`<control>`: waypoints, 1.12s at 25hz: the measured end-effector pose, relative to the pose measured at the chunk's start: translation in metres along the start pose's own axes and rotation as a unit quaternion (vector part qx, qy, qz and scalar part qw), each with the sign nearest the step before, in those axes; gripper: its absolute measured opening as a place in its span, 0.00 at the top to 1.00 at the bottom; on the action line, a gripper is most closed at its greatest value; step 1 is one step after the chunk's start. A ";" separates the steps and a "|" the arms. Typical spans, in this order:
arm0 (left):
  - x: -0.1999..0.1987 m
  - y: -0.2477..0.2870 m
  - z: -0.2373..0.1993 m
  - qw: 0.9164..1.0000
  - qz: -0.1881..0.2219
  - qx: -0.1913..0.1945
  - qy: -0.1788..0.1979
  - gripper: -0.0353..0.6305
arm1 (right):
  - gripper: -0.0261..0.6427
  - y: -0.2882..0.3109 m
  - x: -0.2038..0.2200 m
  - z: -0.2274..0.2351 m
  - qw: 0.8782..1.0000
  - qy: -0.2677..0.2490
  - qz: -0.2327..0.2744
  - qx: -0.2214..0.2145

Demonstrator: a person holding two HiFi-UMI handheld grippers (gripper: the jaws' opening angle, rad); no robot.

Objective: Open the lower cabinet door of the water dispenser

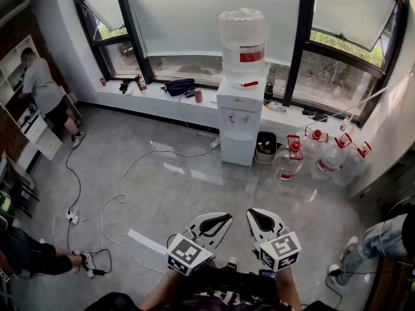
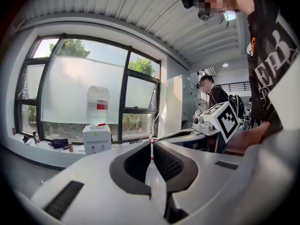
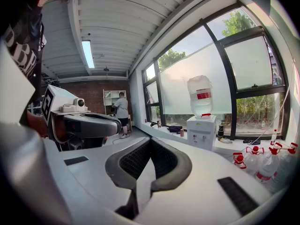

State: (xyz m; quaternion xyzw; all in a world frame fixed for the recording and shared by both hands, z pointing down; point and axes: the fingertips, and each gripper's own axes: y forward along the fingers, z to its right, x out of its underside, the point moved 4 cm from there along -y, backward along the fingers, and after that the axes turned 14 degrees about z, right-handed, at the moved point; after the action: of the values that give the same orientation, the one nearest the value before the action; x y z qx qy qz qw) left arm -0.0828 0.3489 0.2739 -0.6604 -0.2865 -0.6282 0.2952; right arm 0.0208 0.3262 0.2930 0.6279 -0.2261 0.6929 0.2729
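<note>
Approach step, by my reading: the left gripper (image 1: pixel 224 220) and right gripper (image 1: pixel 253 216), both pressed together and empty, sit well apart from the water dispenser (image 1: pixel 240 102). Its lower cabinet door (image 1: pixel 237 149) looks shut. Next comes closing in on the dispenser.

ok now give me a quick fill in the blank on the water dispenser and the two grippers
1. The label on the bottle atop the water dispenser is ____.
2. The dispenser's lower cabinet door is ____.
3. The left gripper and right gripper both hold nothing, with their jaws ____.
4. In the head view, the spare jugs stand on the floor to the dispenser's ____.

Missing words: red; closed; shut; right
</note>
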 end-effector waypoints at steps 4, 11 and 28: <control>-0.005 -0.005 0.002 1.000 0.005 -0.001 0.003 0.91 | 0.94 -0.006 -0.001 -0.003 1.000 0.002 0.007 0.010; -0.005 -0.003 0.008 1.000 0.002 0.005 0.012 0.91 | 0.94 -0.010 -0.003 -0.002 1.000 0.005 0.014 0.017; -0.007 -0.007 0.005 1.000 -0.006 -0.008 0.017 0.91 | 0.94 -0.020 0.007 0.002 0.999 0.038 0.017 0.023</control>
State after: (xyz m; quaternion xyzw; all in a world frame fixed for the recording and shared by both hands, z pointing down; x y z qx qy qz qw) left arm -0.0849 0.3575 0.2669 -0.6501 -0.2802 -0.6436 0.2908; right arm 0.0353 0.3409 0.3001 0.6036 -0.2104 0.7256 0.2547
